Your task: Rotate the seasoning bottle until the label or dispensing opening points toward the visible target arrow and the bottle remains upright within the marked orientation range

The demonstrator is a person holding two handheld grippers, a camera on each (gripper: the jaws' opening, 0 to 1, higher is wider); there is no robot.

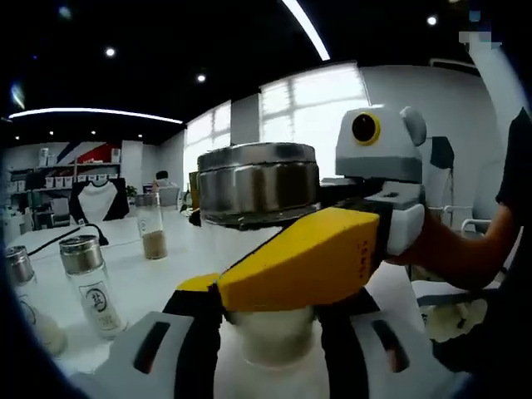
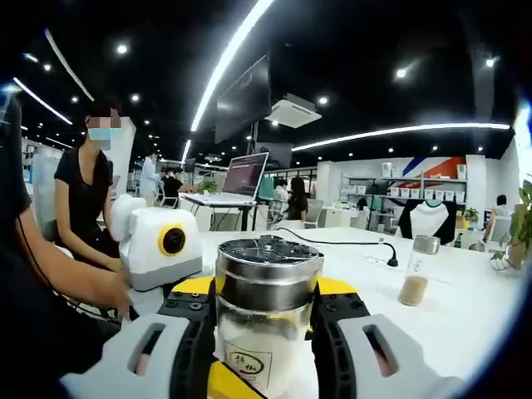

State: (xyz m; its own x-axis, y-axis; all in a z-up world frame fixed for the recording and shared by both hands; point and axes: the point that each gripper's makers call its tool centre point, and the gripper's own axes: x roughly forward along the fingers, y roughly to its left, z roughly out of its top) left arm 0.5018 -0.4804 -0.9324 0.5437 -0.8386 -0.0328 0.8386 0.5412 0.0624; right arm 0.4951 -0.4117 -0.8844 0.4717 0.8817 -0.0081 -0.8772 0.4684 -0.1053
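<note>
The seasoning bottle stands upright: a clear glass body with pale powder and a wide steel shaker cap. My left gripper is shut on its lower glass body, one dark pad on each side. My right gripper comes in from the right and lays a yellow jaw across the bottle just under the cap. In the right gripper view the bottle sits between my right gripper, shut on it, with the printed label turned toward this camera. The left gripper reaches in from the left.
On the white table two more steel-capped bottles stand at the left, and one with brown seasoning farther back. That brown one and a black cable lie right of my grip. A person sits at the left.
</note>
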